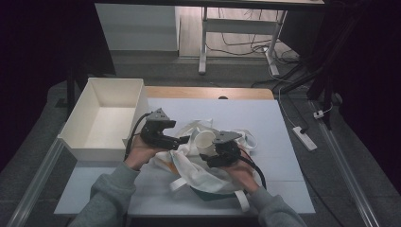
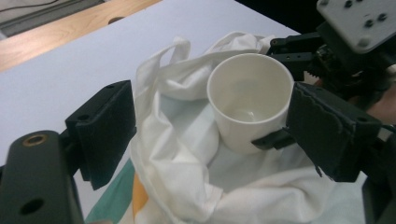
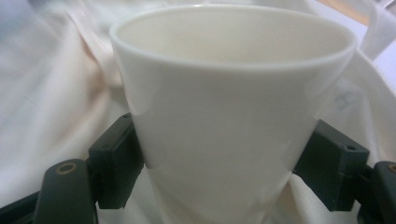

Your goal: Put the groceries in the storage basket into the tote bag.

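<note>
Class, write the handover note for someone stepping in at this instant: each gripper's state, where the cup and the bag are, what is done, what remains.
Right gripper: shut on the white cup, jaws on opposite sides of its wall; cup upright and empty.
Left gripper: open, jaws either side of the white cloth bag, gripping nothing.
Bag lies crumpled mid-table; the cup sits at its mouth, cloth gathered around it.
The white bin at the table's left is empty.
Done: cup picked up and brought to the bag.
Left, probably: whether the cup is going in or coming out is unclear; hold the bag's edge with the left gripper and finish that move.
</note>
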`<state>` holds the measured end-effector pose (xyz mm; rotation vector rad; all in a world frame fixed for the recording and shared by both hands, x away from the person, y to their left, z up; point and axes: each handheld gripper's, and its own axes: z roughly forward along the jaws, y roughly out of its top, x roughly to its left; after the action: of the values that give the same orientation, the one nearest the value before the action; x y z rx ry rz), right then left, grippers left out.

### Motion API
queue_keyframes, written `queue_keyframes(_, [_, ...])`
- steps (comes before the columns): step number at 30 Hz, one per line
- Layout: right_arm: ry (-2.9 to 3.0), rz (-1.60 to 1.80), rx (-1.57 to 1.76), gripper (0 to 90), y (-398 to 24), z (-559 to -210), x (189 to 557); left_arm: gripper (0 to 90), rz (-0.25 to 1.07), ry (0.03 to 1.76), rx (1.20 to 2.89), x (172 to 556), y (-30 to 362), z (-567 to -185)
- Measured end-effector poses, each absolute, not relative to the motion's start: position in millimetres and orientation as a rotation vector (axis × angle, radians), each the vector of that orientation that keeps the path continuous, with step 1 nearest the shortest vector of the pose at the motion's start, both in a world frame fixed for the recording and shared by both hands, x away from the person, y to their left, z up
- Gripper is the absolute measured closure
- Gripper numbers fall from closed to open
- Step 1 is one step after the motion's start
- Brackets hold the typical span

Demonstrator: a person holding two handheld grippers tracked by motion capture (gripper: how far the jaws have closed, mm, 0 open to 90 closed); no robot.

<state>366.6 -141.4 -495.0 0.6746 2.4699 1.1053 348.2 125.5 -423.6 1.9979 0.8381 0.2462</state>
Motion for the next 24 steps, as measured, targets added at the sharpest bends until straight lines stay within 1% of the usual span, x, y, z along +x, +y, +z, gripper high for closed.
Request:
queue_keyframes(14, [2.509,1.076,0.737,22.8,-161.4,-495.8,372.4,16.8,0.3,0.903,2.037,332.2,134.5,-435.0])
queue_keyframes(24, [2.555,1.089,0.734,23.2,-160.0,-498.1,371.1,17.6,0.283,0.9,2.045,334.0,134.9,-437.2])
